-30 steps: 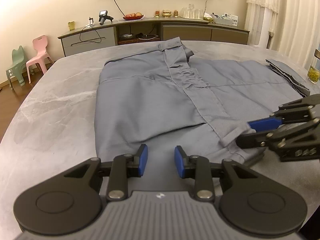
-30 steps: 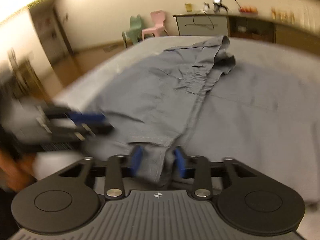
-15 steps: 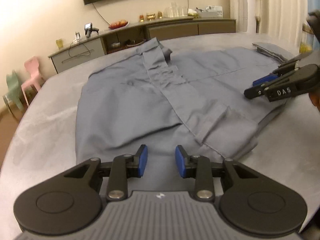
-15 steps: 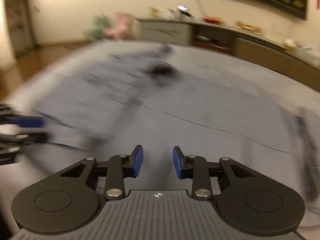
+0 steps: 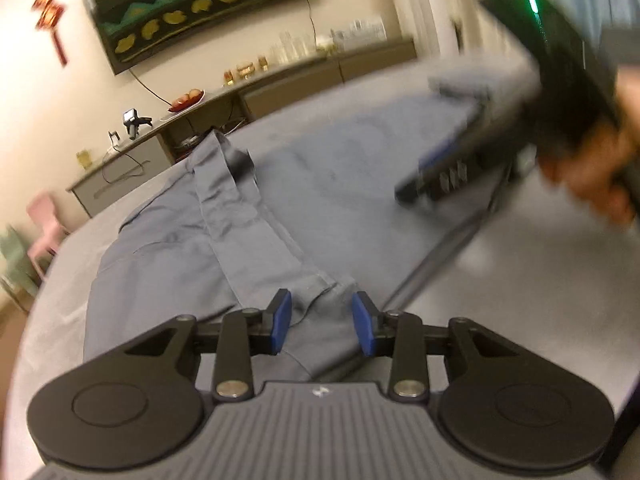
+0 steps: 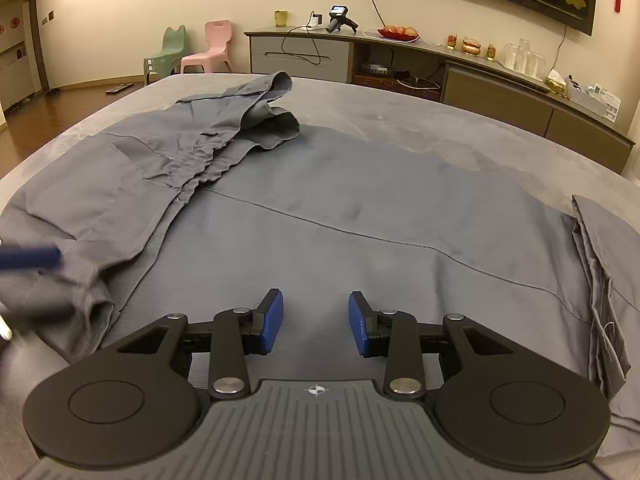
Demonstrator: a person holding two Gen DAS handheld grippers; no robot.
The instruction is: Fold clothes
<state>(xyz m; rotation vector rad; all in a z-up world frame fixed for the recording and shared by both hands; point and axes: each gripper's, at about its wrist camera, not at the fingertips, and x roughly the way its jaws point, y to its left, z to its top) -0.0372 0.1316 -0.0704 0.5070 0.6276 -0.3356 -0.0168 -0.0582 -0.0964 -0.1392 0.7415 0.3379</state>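
Observation:
A grey shirt (image 5: 248, 216) lies spread on the grey table (image 5: 520, 280), its left front panel folded over the middle and its collar at the far end. It fills the right wrist view (image 6: 360, 208), with a folded sleeve (image 6: 600, 248) at the right. My left gripper (image 5: 321, 322) is open, its pads on either side of the shirt's near hem corner, not closed on it. My right gripper (image 6: 315, 323) is open and empty just above the shirt's lower right part. It shows blurred in the left wrist view (image 5: 448, 168), and a left fingertip (image 6: 32, 258) shows blurred in the right wrist view.
A long sideboard (image 6: 400, 64) with a fruit plate, glasses and small items stands against the far wall. A pink chair (image 6: 208, 48) and a green chair (image 6: 168, 52) stand on the floor beyond the table's far left edge.
My left gripper has moved right along the hem to the corner of the folded panel. My right gripper has let go of the hem, swung right and now hovers over the shirt's right half.

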